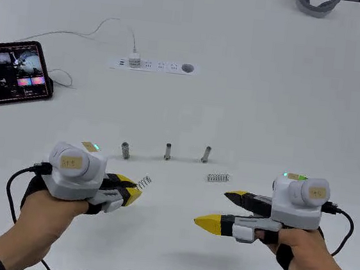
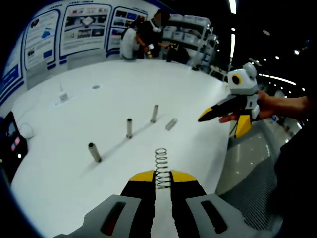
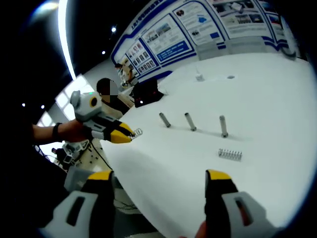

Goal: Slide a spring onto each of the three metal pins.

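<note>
Three pins (image 1: 168,150) on white table (image 1: 267,105); left tool (image 2: 162,177) clamped on spring (image 2: 160,161), right tool (image 1: 211,207) apart.

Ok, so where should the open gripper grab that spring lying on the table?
Near one end, across the coils, coming down from above with the right gripper. The spring lies flat on its side, its length roughly left to right in the head view, so the jaws can close on its round flanks. Holding one end probably leaves the other free for a pin.

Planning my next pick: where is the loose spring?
In the head view the loose spring lies in front of the rightmost pin, ahead of the right gripper.
</note>
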The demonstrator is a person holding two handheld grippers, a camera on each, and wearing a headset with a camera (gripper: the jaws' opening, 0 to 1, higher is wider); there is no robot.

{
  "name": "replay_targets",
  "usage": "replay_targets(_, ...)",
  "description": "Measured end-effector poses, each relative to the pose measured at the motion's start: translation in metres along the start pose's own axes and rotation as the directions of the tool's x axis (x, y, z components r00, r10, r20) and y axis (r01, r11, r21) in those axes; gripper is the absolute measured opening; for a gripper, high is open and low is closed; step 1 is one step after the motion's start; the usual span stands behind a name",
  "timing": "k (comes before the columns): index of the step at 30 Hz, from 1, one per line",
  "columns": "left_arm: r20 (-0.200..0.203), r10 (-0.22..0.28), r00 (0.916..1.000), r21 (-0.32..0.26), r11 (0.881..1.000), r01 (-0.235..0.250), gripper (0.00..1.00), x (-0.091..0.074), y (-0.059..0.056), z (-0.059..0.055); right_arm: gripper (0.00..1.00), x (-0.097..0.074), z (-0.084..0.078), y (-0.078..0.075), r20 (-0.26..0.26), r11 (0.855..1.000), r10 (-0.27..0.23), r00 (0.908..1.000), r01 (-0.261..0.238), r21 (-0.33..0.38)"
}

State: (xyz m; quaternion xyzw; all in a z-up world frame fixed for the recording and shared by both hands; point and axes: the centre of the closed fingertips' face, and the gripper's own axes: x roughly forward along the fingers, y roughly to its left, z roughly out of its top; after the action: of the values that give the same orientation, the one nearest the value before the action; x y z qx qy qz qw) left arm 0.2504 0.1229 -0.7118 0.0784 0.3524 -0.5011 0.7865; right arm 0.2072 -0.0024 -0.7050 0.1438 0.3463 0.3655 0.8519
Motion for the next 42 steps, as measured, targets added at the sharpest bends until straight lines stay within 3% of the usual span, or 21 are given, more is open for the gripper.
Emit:
replay_targets(19, 0.002, -0.05, 0.9988, 0.071, 0.996, 0.05, 0.1, -0.007, -0.026, 0.01, 0.67, 0.021, 0.011, 0.02, 0.003, 0.995, 0.092, 0.9957, -0.092, 0.027)
replay_targets(25, 0.007, -0.07, 0.9975, 0.086, 0.994, 0.069, 0.1, -0.003, -0.037, 0.016, 0.58, 0.022, 0.022, 0.029, 0.039, 0.987, 0.147, 0.9884, -0.149, 0.063)
replay_targets(34, 0.015, -0.108, 0.994, 0.127, 0.986, 0.106, 0.1, 0.002, -0.055, 0.03, 0.5, 0.024, 0.03, 0.033, 0.057, 0.982, 0.172, 0.9835, -0.176, 0.073)
replay_targets(42, 0.015, -0.141, 0.9899, 0.162, 0.977, 0.137, 0.1, 0.006, -0.067, 0.04, 0.39, 0.024, 0.035, 0.042, 0.076, 0.967, 0.218, 0.9729, -0.226, 0.116)
